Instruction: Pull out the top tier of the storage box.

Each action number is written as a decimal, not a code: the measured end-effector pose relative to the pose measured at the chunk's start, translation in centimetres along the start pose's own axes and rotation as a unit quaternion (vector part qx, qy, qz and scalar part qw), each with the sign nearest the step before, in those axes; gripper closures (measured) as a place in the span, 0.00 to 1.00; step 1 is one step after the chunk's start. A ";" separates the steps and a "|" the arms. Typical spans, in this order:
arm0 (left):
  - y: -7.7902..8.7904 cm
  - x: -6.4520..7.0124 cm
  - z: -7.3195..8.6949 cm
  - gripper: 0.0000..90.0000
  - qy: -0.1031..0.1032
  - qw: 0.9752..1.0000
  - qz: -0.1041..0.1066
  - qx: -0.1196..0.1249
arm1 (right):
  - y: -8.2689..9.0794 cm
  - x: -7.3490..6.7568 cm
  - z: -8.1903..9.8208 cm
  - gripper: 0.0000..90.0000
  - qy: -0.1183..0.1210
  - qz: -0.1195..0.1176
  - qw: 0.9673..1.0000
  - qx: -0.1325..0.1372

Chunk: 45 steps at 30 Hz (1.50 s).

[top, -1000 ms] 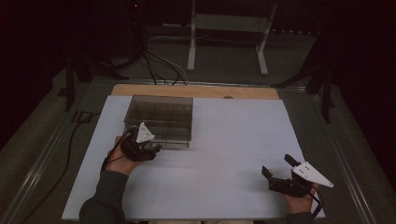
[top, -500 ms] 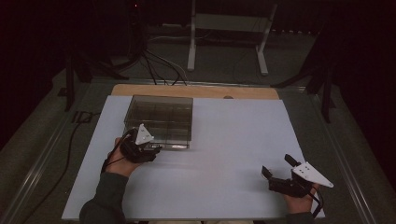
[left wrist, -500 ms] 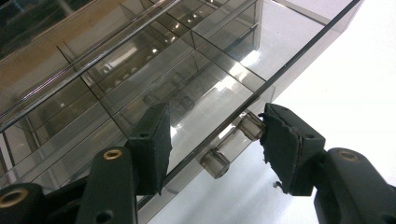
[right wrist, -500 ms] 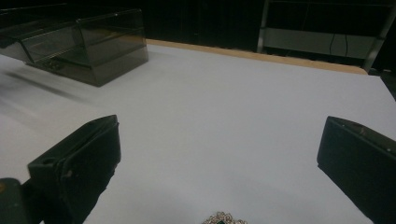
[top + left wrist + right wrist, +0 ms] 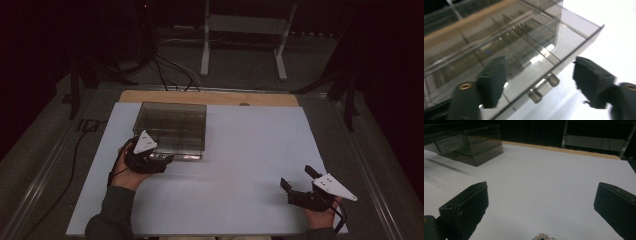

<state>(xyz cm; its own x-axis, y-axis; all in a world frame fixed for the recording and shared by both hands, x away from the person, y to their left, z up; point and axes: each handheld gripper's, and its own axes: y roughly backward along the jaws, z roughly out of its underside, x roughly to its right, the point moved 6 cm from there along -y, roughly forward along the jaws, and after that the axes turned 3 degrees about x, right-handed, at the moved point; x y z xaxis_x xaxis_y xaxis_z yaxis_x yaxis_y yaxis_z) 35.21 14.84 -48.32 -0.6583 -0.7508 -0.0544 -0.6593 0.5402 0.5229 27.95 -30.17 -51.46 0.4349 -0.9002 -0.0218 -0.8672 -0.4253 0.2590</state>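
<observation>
A smoky clear box (image 5: 172, 127) with inner dividers stands on the white table top (image 5: 250, 150), left of centre. My left gripper (image 5: 167, 159) sits at its near front. In the left gripper view the box's front panel (image 5: 524, 45) carries a small clear bar handle (image 5: 543, 88), which lies between my left gripper's (image 5: 540, 66) jaws. These jaws have just been opening, and neither pad touches the handle. My right gripper (image 5: 296, 177) rests open near the table's front right, nothing between its jaws. A small jewelled piece with a green stone (image 5: 544, 237) lies just below the right gripper (image 5: 544, 195).
The box (image 5: 469, 143) is far off at the upper left in the right gripper view. A wooden strip (image 5: 210, 97) runs along the table's far edge. Beyond it are a white stand (image 5: 245, 45) and cables (image 5: 170, 75) on the dark floor.
The left hand has shifted only slightly at the box's front. The right gripper has kept still.
</observation>
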 end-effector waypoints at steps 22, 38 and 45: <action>3.7 -0.9 2.1 0.01 0.053 0.993 -0.067 0.077 | 0.0 0.1 0.0 0.00 -0.001 0.001 1.000 -0.001; 6.1 -1.2 5.4 0.01 0.080 0.986 -0.094 0.113 | 0.1 0.6 0.0 0.00 -0.006 0.003 1.000 -0.003; 6.4 -1.4 6.6 0.01 0.082 0.985 -0.110 0.106 | 0.1 1.1 0.1 0.00 -0.006 0.005 1.000 -0.009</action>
<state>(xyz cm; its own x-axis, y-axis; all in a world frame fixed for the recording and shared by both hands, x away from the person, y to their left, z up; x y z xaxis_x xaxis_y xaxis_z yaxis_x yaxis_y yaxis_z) 29.57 21.82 -50.50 -0.4357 -0.9001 0.0007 -0.8516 0.4124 0.3236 28.36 -31.23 -51.55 0.4226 -0.9058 -0.0309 -0.8672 -0.4140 0.2766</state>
